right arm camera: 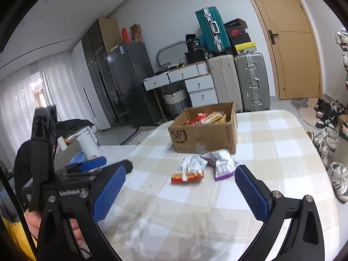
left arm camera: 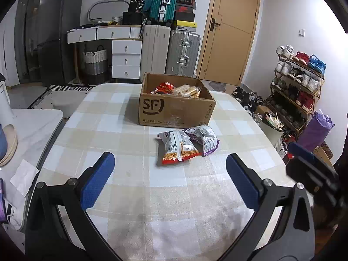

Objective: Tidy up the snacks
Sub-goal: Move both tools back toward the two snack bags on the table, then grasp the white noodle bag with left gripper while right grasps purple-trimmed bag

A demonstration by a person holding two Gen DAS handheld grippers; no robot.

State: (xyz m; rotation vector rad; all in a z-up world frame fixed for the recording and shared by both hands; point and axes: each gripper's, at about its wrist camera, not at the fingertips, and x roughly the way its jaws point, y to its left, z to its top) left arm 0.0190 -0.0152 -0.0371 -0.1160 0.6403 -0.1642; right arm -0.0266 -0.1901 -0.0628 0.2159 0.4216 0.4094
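Observation:
A brown SF cardboard box (left arm camera: 174, 111) (right arm camera: 202, 139) stands on the checked table, holding several snack packs. In front of it lie a red-and-silver snack bag (left arm camera: 177, 148) (right arm camera: 189, 169) and, touching it on the right, a purple-and-silver snack bag (left arm camera: 203, 139) (right arm camera: 221, 165). My left gripper (left arm camera: 169, 163) is open and empty, above the table short of the bags. My right gripper (right arm camera: 180, 174) is open and empty, also short of the bags; it shows at the right edge of the left wrist view (left arm camera: 308, 163).
The checked tablecloth (left arm camera: 134, 191) covers a round-edged table. A white side table (left arm camera: 32, 130) with bowls and a kettle stands to the left. Suitcases (left arm camera: 169, 50), drawers and a door are behind; a shoe rack (left arm camera: 298, 82) and shoes are on the right.

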